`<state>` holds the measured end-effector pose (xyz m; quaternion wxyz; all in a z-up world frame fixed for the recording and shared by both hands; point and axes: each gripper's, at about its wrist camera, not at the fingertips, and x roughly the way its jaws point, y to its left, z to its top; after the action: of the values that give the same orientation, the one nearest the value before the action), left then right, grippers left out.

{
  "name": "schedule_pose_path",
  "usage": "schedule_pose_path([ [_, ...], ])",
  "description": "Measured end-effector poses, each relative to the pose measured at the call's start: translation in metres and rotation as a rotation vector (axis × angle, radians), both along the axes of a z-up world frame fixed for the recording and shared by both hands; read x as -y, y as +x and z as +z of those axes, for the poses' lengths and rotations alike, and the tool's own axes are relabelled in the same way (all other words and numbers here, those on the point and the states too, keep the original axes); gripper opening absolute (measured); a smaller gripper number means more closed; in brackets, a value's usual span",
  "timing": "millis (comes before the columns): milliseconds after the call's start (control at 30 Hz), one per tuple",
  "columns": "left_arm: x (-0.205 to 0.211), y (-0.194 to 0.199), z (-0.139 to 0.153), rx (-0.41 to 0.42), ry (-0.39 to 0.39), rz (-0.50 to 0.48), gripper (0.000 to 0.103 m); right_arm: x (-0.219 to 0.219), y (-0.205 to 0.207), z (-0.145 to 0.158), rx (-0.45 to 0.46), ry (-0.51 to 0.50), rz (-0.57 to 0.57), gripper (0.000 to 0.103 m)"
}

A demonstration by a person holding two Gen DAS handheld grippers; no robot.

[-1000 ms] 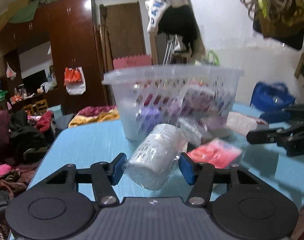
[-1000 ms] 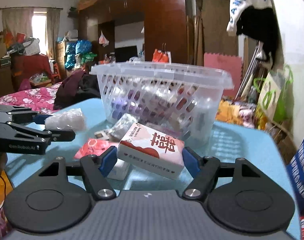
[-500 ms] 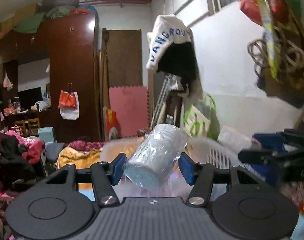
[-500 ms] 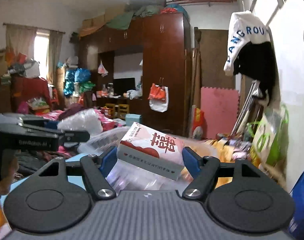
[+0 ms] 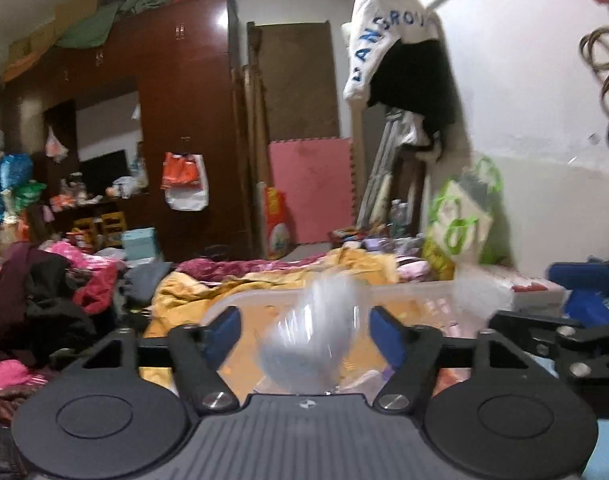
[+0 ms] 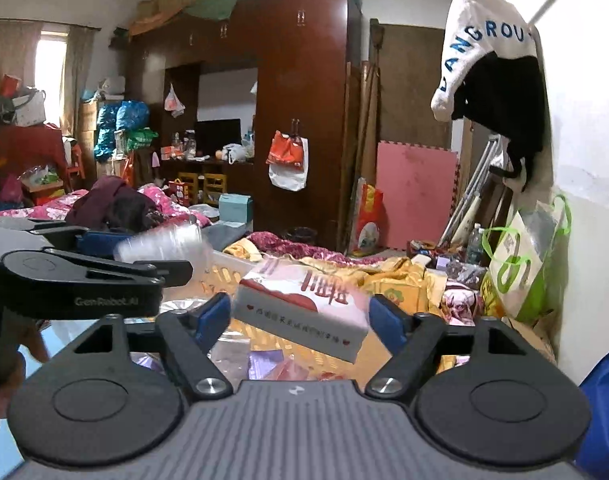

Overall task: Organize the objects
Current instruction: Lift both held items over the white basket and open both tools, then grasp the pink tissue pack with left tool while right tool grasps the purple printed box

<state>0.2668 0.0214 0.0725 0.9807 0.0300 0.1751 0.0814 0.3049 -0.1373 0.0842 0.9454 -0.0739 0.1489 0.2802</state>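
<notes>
Two tools spread, left tool [image 5: 304, 330] around blurred roll [image 5: 310, 344], right tool [image 6: 298, 318] around tissue box [image 6: 304, 304], basket [image 5: 416, 294] below

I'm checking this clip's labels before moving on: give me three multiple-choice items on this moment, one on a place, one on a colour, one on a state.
1. Where is the plastic-wrapped roll seen from the left wrist camera?
A. between the left gripper's jaws, in front of the clear basket's rim
B. on the floor by the wardrobe
C. hanging on the wall

2. What colour are the pads on the right gripper?
A. yellow
B. blue
C. green

3. How do the right gripper's jaws stand to the red and white box?
A. clamped flush on both sides
B. wide apart, with a gap to the box on each side
C. the box is not there

Key: 1 A, the blurred roll sits between the jaws before the rim; 2 B, both pads are blue; 3 B, gaps show beside the tilted box.
</notes>
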Motion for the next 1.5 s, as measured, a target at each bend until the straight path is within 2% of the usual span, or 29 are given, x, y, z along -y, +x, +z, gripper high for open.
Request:
schedule_pose_path([
  [67, 0.001, -0.006, 0.001, 0.015, 0.015, 0.002, 0.077, 0.005, -0.004, 0.0, -0.002, 0.008, -0.007, 0.084],
  [100, 0.001, -0.013, 0.003, 0.029, 0.012, -0.008, 0.079, 0.009, -0.01, 0.001, 0.004, 0.017, 0.0, 0.091],
  [200, -0.001, -0.038, 0.004, 0.075, -0.015, -0.027, 0.085, 0.022, -0.033, 0.005, 0.047, 0.062, 0.015, 0.102],
  [333, 0.005, -0.082, -0.005, 0.126, -0.02, -0.03, 0.09, 0.04, -0.072, 0.0, 0.053, 0.093, 0.079, 0.103],
  [533, 0.015, -0.134, -0.042, 0.051, -0.088, -0.104, 0.09, 0.051, -0.113, -0.034, 0.067, 0.052, 0.096, 0.103],
  [600, 0.021, -0.148, -0.057, 0.017, -0.095, -0.146, 0.09, 0.056, -0.115, -0.043, 0.043, 0.066, 0.107, 0.103],
  [700, 0.035, -0.164, -0.081, -0.055, -0.052, -0.194, 0.09, 0.063, -0.112, -0.057, -0.005, 0.092, 0.099, 0.103],
  [767, 0.042, -0.171, -0.096, -0.101, -0.023, -0.185, 0.09, 0.069, -0.108, -0.061, -0.021, 0.104, 0.079, 0.103],
  [833, 0.044, -0.169, -0.107, -0.15, -0.029, -0.181, 0.09, 0.075, -0.105, -0.064, -0.034, 0.125, 0.058, 0.103],
  [933, 0.045, -0.16, -0.114, -0.169, -0.065, -0.165, 0.09, 0.083, -0.101, -0.065, -0.06, 0.165, 0.039, 0.103],
  [1033, 0.047, -0.15, -0.122, -0.208, -0.043, -0.128, 0.089, 0.086, -0.102, -0.07, -0.077, 0.174, 0.033, 0.103],
  [1067, 0.047, -0.15, -0.124, -0.215, -0.06, -0.125, 0.089, 0.085, -0.101, -0.07, -0.08, 0.169, 0.033, 0.103],
  [1133, 0.039, -0.152, -0.123, -0.206, -0.121, -0.127, 0.073, 0.079, -0.098, -0.072, -0.093, 0.16, 0.035, 0.103],
  [1233, 0.036, -0.158, -0.122, -0.2, -0.101, -0.107, 0.067, 0.065, -0.093, -0.083, -0.149, 0.14, 0.068, 0.103],
  [1400, 0.016, -0.175, -0.122, -0.186, -0.078, -0.102, 0.064, 0.036, -0.069, -0.093, -0.252, 0.086, 0.084, 0.103],
  [1500, 0.006, -0.182, -0.121, -0.179, -0.071, -0.104, 0.064, 0.025, -0.057, -0.094, -0.29, 0.098, 0.08, 0.101],
])
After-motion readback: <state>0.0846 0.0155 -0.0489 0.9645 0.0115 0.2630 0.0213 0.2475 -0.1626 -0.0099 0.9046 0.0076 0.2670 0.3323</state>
